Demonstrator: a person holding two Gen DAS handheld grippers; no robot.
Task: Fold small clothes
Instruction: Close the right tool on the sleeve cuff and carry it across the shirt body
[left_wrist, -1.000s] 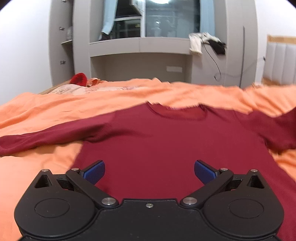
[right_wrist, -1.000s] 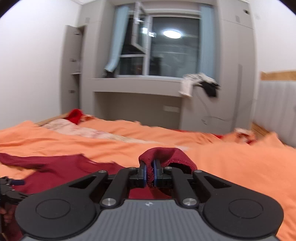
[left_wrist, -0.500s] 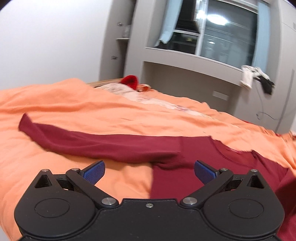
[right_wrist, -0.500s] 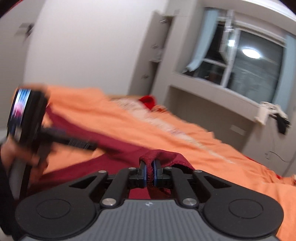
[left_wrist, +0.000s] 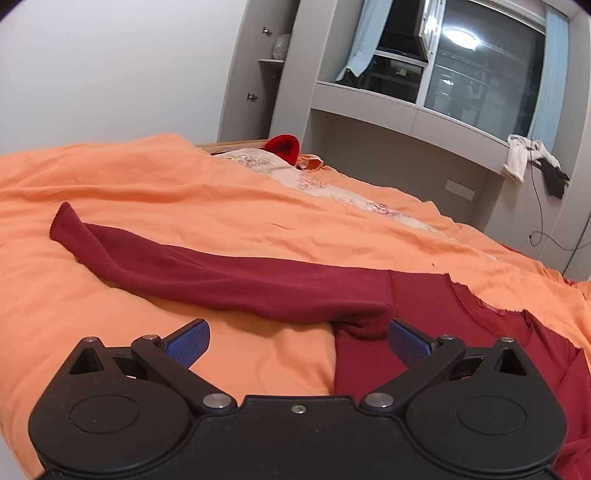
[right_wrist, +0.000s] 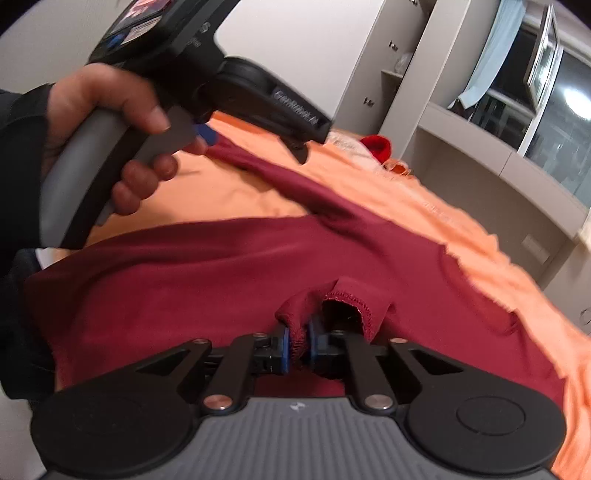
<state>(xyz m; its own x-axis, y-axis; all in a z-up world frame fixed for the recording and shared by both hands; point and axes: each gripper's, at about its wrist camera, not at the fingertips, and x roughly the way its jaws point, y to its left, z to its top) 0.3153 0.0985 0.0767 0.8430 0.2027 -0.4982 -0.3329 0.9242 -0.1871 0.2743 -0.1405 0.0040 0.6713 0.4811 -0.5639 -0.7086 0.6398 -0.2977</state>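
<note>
Dark red long-sleeved knit shirt (left_wrist: 443, 354) lies flat on the orange bedcover (left_wrist: 184, 206). Its straight sleeve (left_wrist: 207, 269) stretches leftward from the empty, wide-open left gripper (left_wrist: 297, 341). The right gripper (right_wrist: 298, 345) is opening around the other cuff (right_wrist: 332, 306).

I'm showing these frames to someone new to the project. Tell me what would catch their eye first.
The dark red long-sleeved shirt spread over the orange bedspread, one sleeve stretched out to the left. Next, the right gripper, low in its own view, with the other sleeve's cuff between its opening jaws above the shirt's body. Then the left gripper, wide open near the armpit, and the hand holding it at the right view's upper left.
</note>
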